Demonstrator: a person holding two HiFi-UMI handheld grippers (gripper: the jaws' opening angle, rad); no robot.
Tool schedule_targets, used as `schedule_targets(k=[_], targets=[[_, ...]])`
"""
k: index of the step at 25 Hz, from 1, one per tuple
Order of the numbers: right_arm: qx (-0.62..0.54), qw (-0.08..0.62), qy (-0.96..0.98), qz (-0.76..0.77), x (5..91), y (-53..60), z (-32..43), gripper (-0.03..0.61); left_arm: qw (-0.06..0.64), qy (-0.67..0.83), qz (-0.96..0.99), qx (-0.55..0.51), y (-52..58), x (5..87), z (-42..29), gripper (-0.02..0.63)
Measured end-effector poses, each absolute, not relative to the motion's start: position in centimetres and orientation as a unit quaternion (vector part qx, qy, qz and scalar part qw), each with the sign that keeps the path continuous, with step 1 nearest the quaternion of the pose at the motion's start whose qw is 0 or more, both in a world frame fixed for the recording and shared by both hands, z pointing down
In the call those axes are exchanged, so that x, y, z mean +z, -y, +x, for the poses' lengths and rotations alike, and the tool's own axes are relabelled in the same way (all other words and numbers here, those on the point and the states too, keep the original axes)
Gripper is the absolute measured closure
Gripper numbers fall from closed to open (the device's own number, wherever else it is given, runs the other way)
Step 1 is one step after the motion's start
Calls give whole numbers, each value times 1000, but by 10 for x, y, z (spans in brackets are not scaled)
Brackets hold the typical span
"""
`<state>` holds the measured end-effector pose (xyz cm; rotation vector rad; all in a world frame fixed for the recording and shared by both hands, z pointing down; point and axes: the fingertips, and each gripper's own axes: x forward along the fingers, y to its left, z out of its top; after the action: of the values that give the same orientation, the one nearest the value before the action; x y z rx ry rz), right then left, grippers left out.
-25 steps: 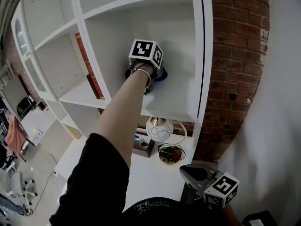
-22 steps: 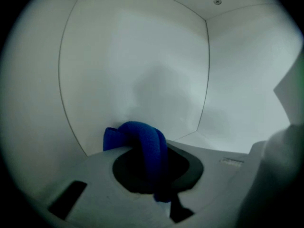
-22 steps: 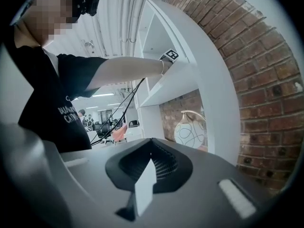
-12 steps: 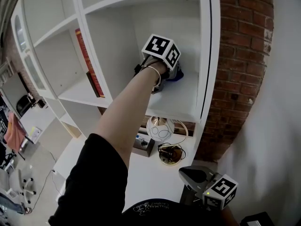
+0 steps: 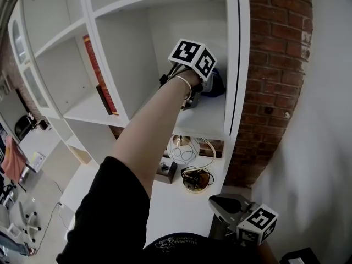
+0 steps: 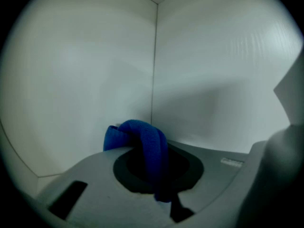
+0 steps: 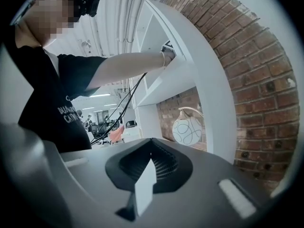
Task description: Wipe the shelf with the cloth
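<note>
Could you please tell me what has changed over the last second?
The left gripper, shut on the blue cloth, slid right along the shelf toward the compartment's right wall. The right gripper stayed low beside the person, shut and empty.

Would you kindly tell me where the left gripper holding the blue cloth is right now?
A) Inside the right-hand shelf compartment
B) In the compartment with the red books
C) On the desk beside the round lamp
A: the left gripper, shut on the blue cloth, is inside the right-hand shelf compartment, facing its back corner.
</note>
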<state>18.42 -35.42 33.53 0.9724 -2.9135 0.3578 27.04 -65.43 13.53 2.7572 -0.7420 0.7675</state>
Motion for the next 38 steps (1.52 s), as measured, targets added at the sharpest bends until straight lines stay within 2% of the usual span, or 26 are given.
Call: schedule_targets(k=[5, 10, 16, 22, 25, 32, 38], targets=[[108, 21, 939, 325, 336, 348, 185, 572, 71, 226, 938, 255, 642, 133, 283, 597], [114, 25, 938, 326, 334, 336, 181, 572, 122, 186, 968, 113, 626, 101, 278, 597], [80, 39, 949, 303, 347, 321, 155, 572, 67, 269, 959, 61, 608, 60, 229, 597], [59, 57, 958, 275, 343, 295, 134, 572, 38, 417, 904, 89, 619, 60, 162, 603], [59, 40, 950, 304, 340, 291, 146, 572, 27, 456, 877, 147, 628, 79, 140, 603], [71, 31, 944, 321, 343, 276, 157, 572, 34, 477, 845, 240, 635, 115, 121, 603], [80, 20, 935, 346, 344, 272, 169, 572, 64, 456, 843, 278, 637, 131, 121, 606]])
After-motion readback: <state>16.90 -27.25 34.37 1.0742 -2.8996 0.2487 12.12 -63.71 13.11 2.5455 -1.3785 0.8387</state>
